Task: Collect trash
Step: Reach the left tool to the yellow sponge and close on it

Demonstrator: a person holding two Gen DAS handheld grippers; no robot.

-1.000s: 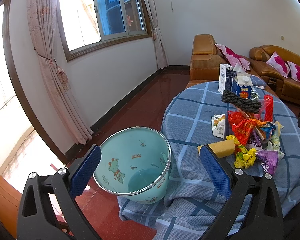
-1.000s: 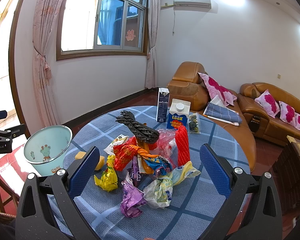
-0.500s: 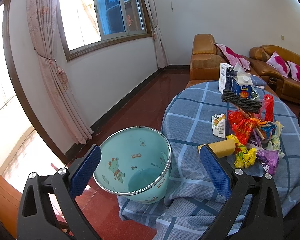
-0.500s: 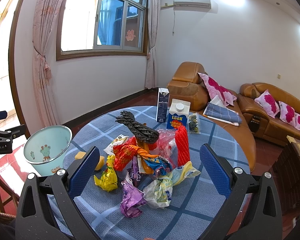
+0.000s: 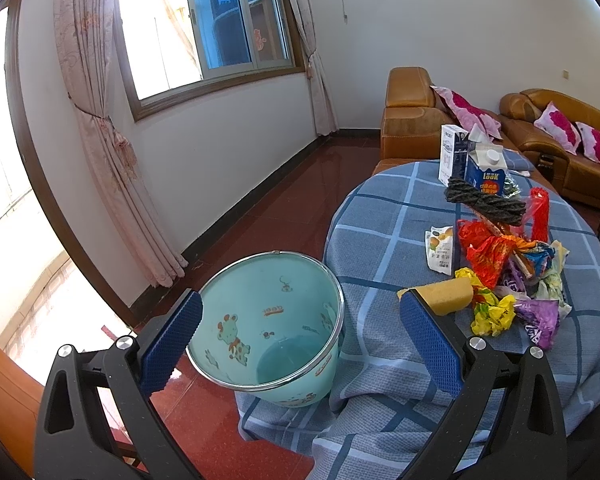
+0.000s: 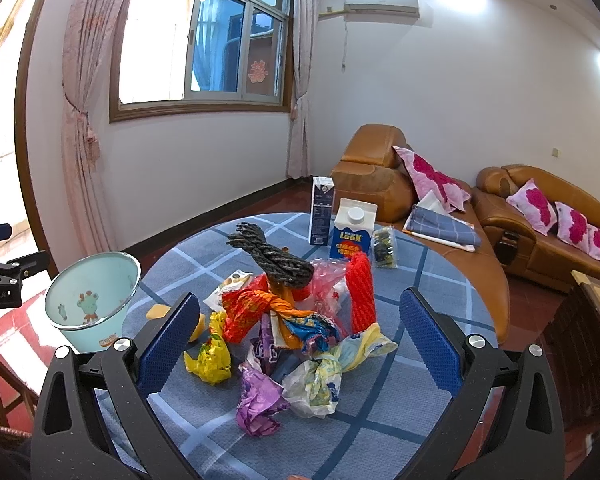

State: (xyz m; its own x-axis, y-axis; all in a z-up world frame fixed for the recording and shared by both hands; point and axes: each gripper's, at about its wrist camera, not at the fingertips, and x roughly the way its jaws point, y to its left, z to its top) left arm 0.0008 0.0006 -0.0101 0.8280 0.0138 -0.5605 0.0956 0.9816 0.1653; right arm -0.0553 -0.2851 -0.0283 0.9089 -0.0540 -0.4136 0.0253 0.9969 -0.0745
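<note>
Claws left [image 5: 300, 342] and right [image 6: 298, 344] gape wide, empty (right faces the trash heap [image 6: 296, 320]).

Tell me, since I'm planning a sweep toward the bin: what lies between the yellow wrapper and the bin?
The yellow sponge on the blue checked tablecloth, between yellow wrapper and bin; clearest in the right wrist view.

The blue milk carton [image 6: 350, 237] on the counter [image 6: 420, 420] reads "LOOK" in yellow; the window pane [image 6: 257, 72] carries a red double-happiness paper sign; lettering on the teal bucket [image 5: 274, 312] is too small to read.
</note>
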